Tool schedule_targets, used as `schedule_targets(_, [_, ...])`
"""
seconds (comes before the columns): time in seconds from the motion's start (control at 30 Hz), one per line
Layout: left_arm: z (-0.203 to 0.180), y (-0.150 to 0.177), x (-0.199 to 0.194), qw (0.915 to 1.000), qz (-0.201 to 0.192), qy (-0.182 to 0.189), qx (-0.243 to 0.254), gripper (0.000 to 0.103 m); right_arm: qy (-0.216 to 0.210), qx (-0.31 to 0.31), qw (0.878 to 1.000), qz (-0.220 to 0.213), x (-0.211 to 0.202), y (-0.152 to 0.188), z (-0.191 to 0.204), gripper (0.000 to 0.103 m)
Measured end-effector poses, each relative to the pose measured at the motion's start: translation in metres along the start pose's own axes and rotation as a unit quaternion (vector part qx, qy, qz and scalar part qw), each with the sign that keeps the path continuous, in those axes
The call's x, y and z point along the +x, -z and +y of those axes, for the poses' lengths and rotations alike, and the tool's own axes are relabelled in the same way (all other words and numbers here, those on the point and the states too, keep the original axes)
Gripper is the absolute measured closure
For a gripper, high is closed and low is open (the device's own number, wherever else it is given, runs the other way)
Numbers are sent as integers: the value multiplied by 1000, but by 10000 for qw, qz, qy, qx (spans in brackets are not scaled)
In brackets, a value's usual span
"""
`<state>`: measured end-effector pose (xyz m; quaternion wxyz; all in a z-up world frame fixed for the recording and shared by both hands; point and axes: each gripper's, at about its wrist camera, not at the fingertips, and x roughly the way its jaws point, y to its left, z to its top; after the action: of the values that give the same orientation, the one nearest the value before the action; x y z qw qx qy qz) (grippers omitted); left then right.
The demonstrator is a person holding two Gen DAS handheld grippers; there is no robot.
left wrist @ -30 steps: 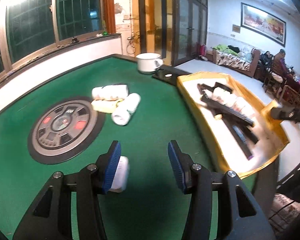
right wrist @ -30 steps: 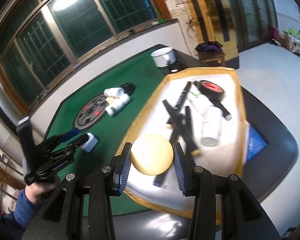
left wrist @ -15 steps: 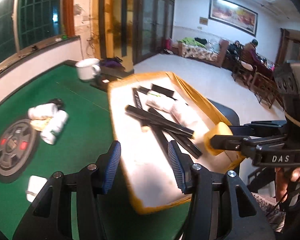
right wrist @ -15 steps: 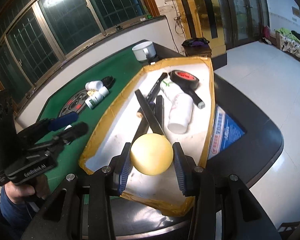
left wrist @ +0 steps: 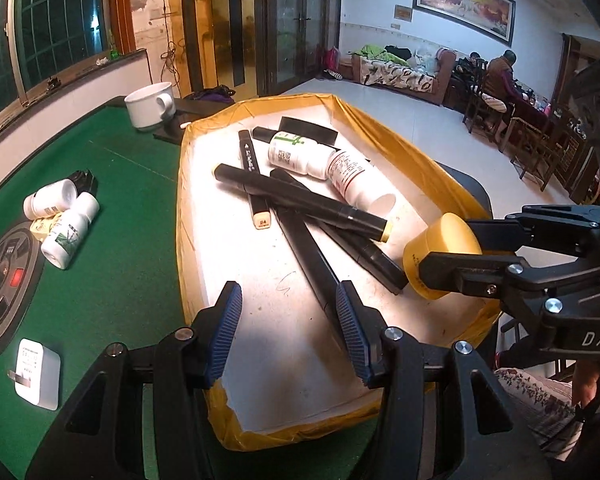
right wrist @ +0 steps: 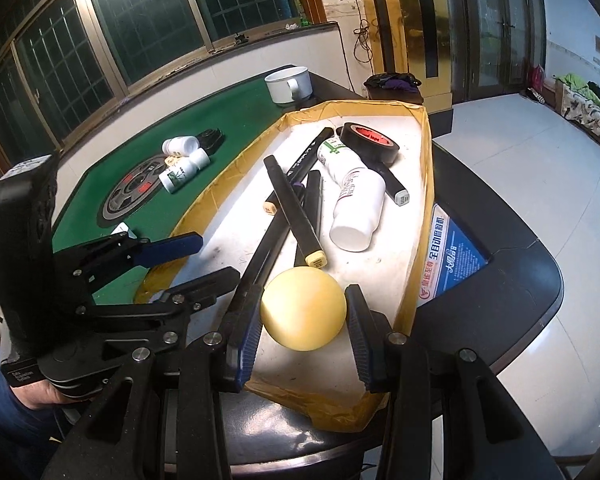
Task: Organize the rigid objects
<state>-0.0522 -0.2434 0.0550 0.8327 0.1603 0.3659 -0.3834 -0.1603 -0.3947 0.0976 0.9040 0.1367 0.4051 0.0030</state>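
A white tray (left wrist: 182, 200) with a yellow taped rim holds several black markers (left wrist: 300, 200), two white bottles (left wrist: 356, 180) and a black tape roll (right wrist: 367, 142). My right gripper (right wrist: 304, 320) is shut on a yellow round jar (right wrist: 303, 308) just above the tray's near right corner; the left wrist view shows that jar (left wrist: 440, 236) too. My left gripper (left wrist: 288, 320) stands open over the tray's near end with nothing pressed between its pads; one black marker's end lies beneath it. In the right wrist view the left gripper (right wrist: 196, 264) hovers at the tray's left rim.
On the green felt (left wrist: 132, 240) left of the tray lie two white bottles (left wrist: 66, 228), a white charger block (left wrist: 36, 372) and a round grey panel (left wrist: 0, 280). A white mug (left wrist: 150, 106) stands at the far edge. People sit far off at the right.
My left gripper has swung right from the green felt to the tray's near end, leaving the white block behind. The right gripper has sunk slightly with the yellow jar.
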Motion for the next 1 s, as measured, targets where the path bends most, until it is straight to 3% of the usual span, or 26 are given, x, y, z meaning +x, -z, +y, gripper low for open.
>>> schedule_targets(0.33, [1,3,2,9999,32,118,48,54,110,-41,9999,24,3,-1,5,65])
schedule_targets(0.5, [7,0,-4,9985,55,525,-145,54,124,50,9998,-142,-3,-5,6,48])
schedule_targets(0.7, [30,-2,-61,9951,-711,602,-340,54,-84,128,9980,-606,-21,-12,5,48])
schedule_targets(0.83, [76,7,-90,9936,-909,148,-658,47,-147,138,9978,-630,-23,-13,5,48])
schedule_targets(1.0, [152,48,-94,9913,-342,-736,-1041,46,-264,49,9979,-590,-20,-14,13,48])
